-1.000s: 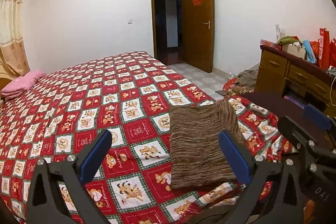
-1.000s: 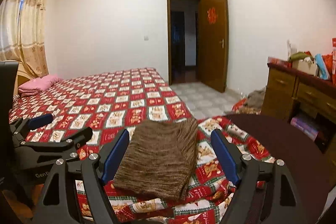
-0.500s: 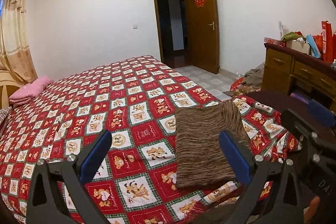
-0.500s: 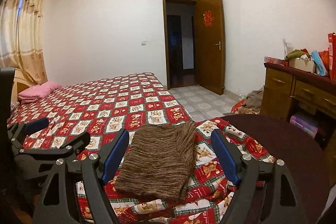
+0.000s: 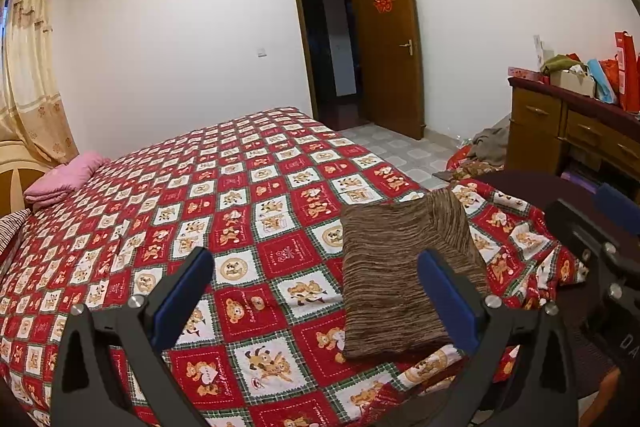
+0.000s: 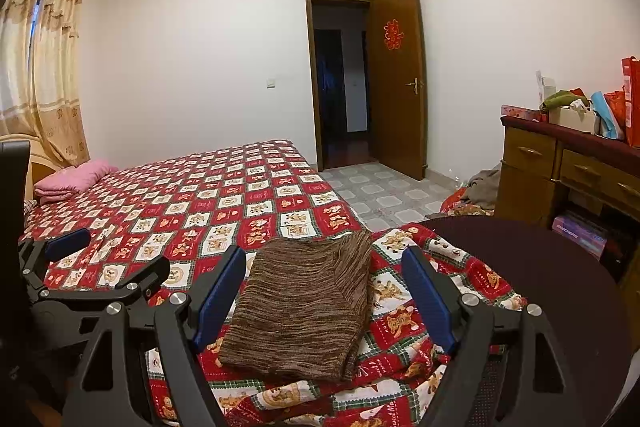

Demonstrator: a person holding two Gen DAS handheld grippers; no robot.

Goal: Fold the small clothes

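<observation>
A brown striped garment (image 5: 396, 275) lies folded flat near the corner of the bed, on a red patchwork bear quilt (image 5: 224, 211). It also shows in the right wrist view (image 6: 308, 303). My left gripper (image 5: 316, 267) is open and empty, held above the quilt left of the garment. My right gripper (image 6: 324, 267) is open and empty, raised in front of the garment without touching it. The right gripper also shows at the right edge of the left wrist view (image 5: 600, 227); the left gripper shows at the left of the right wrist view (image 6: 108, 259).
A pink pillow (image 5: 68, 175) lies at the far head of the bed. A wooden dresser (image 6: 560, 167) with boxes and bags stands on the right. A dark round surface (image 6: 540, 291) sits beside the bed corner. Clothes (image 6: 480, 187) lie on the tiled floor near the open door (image 6: 396, 79).
Both grippers have lifted and drawn back a little from the garment, so more ceiling shows. The garment has not moved. Both stay open.
</observation>
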